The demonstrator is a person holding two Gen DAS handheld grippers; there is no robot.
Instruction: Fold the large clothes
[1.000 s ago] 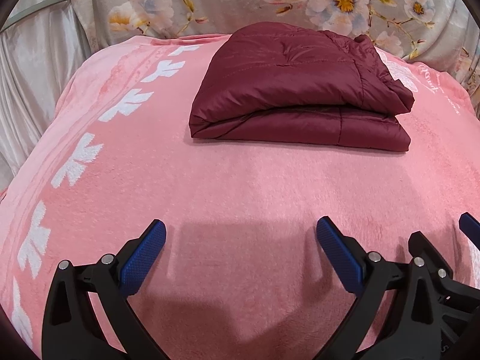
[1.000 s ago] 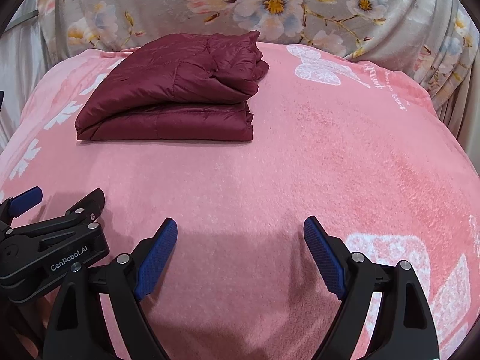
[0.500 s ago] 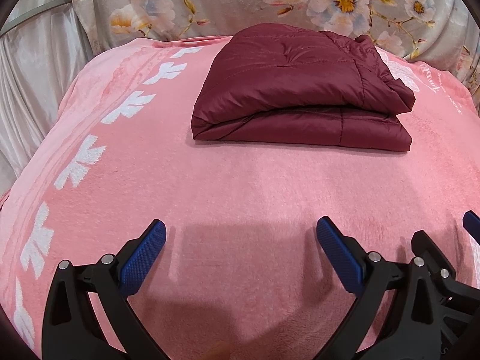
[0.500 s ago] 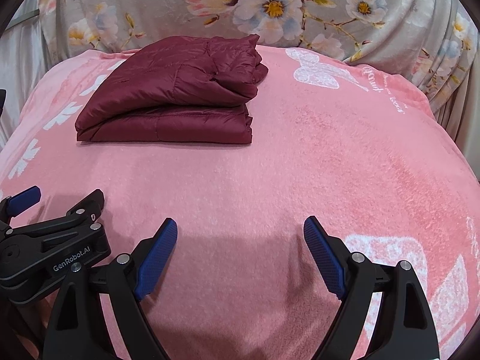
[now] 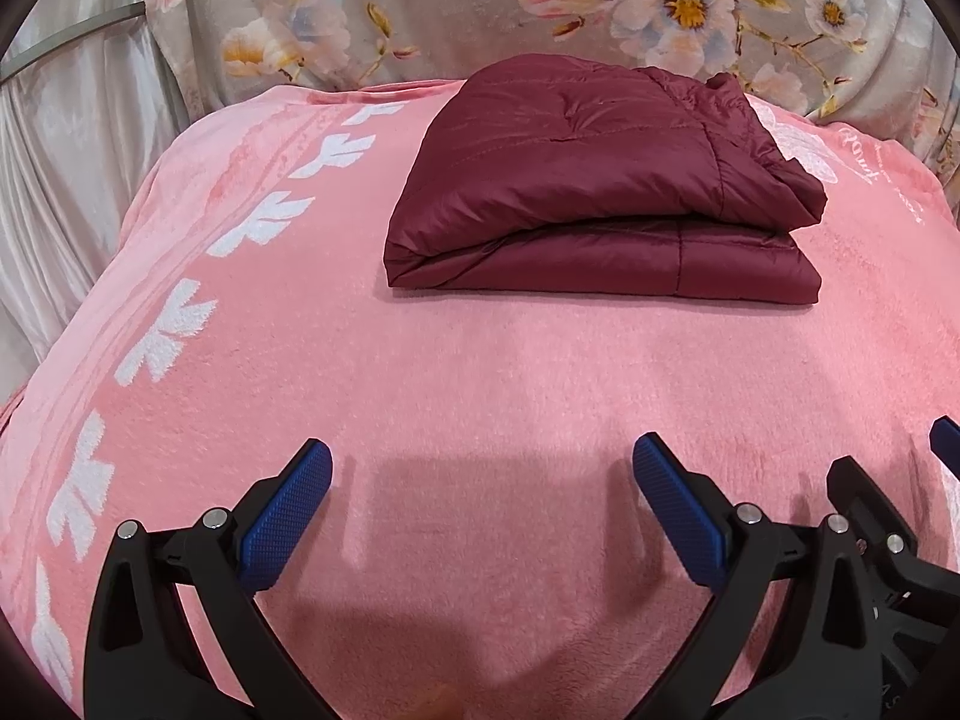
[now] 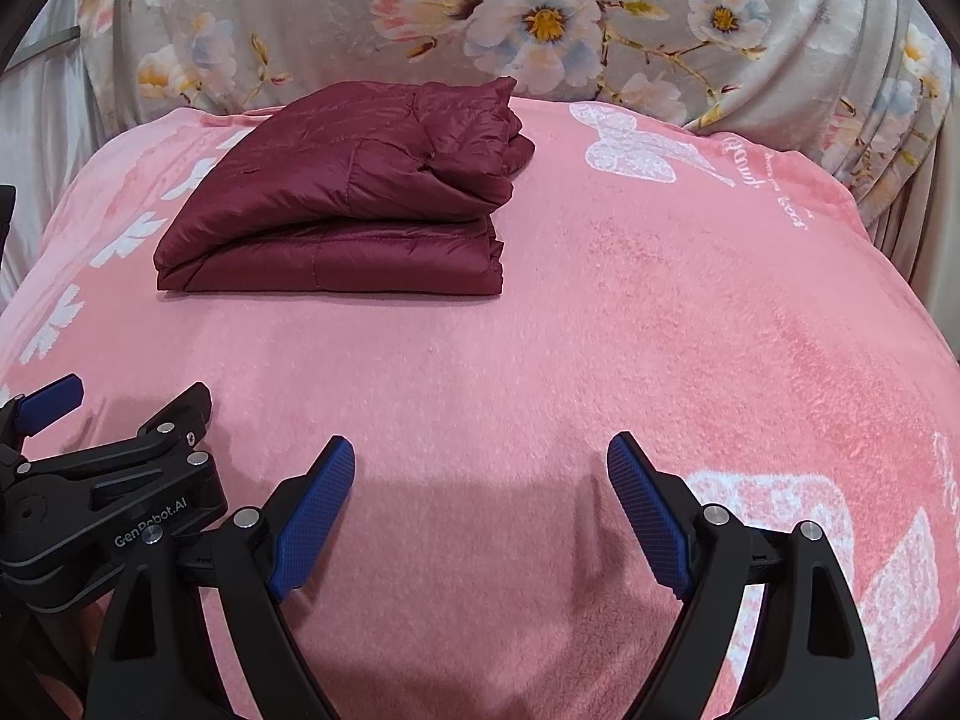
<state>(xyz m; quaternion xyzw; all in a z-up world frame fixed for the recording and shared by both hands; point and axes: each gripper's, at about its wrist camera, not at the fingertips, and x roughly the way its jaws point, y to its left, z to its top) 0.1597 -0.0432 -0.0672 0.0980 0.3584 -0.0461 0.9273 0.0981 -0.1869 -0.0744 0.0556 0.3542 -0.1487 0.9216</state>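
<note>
1. The jacket (image 5: 606,192), a dark red quilted garment, lay folded into a compact stack on the far half of the pink blanket (image 5: 480,372), left of centre in the right wrist view and close to the floral cloth (image 6: 540,18) hung behind.
2. Its near edge showed two thick layers, one squarely on the other. The right end of the upper layer was bunched and less tidy.
3. The left gripper (image 5: 480,504) hovered over bare blanket near the front edge, jaws spread wide, nothing between its pads (image 5: 288,516).
4. The right gripper (image 6: 480,498) stood just beside it on the right, likewise released and empty, its pads (image 6: 648,516) well apart.
5. Both grippers pointed down and forward toward the jacket and were well short of it. Neither touched the garment.
6. Judgement on step: the folding appeared complete or nearly so. The grippers looked parked in a withdrawn position, consistent with the close of the task.
7. Judgement on next move: if any remains, it would be to reach forward and tuck or flatten the bunched right end. That would call for a light pinch on the top layer only, so that the slippery padded stack is not dragged or sprung open.
8. No second garment was in view.
</note>
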